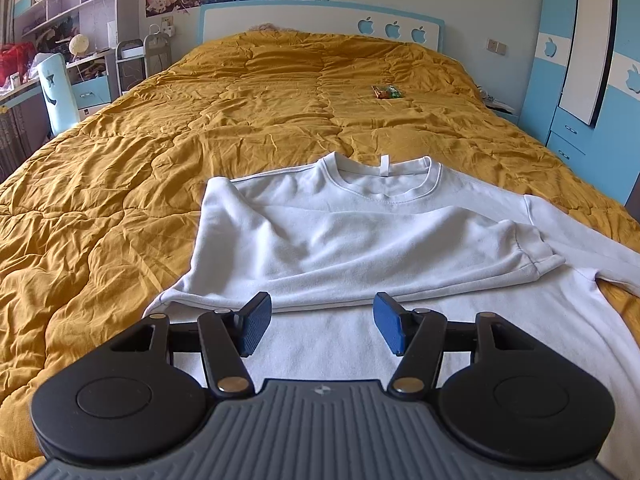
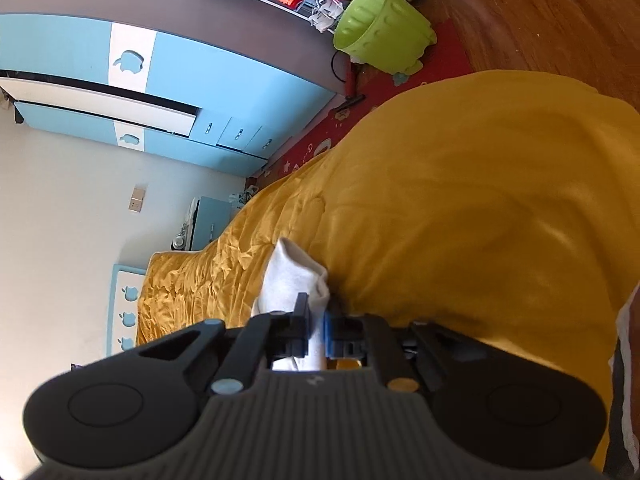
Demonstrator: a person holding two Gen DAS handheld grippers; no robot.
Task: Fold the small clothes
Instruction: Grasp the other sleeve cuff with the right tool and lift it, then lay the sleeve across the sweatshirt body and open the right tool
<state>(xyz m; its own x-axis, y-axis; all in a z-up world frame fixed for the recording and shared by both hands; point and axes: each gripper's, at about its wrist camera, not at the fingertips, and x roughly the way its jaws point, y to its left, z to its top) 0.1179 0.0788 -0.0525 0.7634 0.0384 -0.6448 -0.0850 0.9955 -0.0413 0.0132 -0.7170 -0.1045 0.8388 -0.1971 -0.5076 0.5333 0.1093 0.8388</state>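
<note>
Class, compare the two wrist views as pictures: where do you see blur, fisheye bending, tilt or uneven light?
Left wrist view: sharp and evenly daylit; the white sweatshirt and yellow quilt show crisp creases, though the headboard bows from fisheye bending. Right wrist view: rolled sideways, so the wardrobe lies tilted; the near quilt is soft and smeared, with a pale sheen.

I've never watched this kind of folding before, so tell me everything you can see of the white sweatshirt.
The white sweatshirt looks like soft cotton knit, with a ribbed crew neck and a small neck label. It lies flat on the mustard quilt, one sleeve folded across the chest, the other stretched sideways. The right tool pinches a fold of its white fabric; the left tool hovers open over the hem.
</note>
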